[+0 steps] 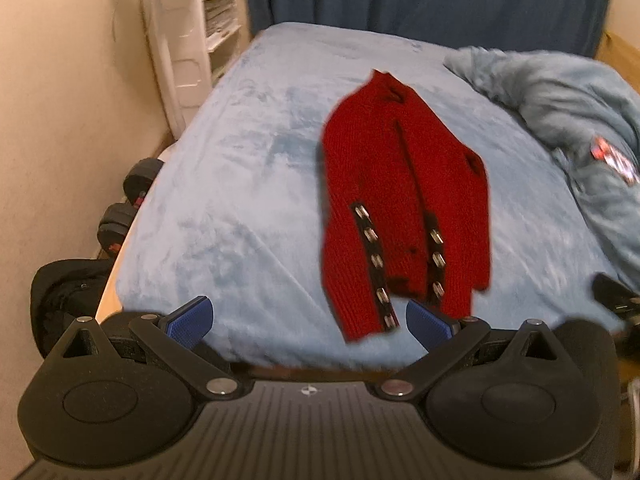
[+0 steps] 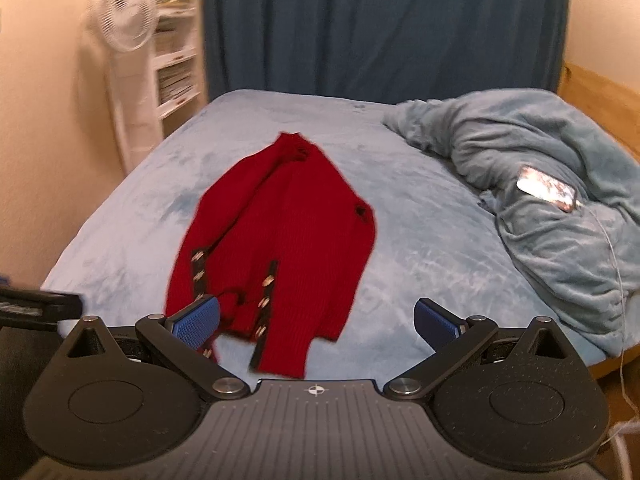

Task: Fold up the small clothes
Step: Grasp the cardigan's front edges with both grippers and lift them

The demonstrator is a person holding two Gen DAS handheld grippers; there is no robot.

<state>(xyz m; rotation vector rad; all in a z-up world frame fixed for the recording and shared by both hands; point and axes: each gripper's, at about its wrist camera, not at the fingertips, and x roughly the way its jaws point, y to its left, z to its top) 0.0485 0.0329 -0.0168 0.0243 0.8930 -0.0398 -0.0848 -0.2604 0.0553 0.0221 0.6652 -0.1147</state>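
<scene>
While both jaws sit wide and hold nothing, my left gripper (image 1: 308,322) and right gripper (image 2: 316,320) hang at bottom of frame. Red cardigan (image 1: 400,200) lies mid-frame on the bed (image 1: 240,184). Crumpled blanket (image 2: 540,184) at right, curtain (image 2: 380,24) behind.

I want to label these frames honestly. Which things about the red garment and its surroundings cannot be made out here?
- Red garment: motion blur in both views hides knit detail and the exact fold lines.
- Its near hem: in the right wrist view, the right hand-held gripper covers part of it.
- Flat printed object on the crumpled blanket: too blurred to identify.
- Dark items beside the bed: partly hidden by the mattress edge.
</scene>
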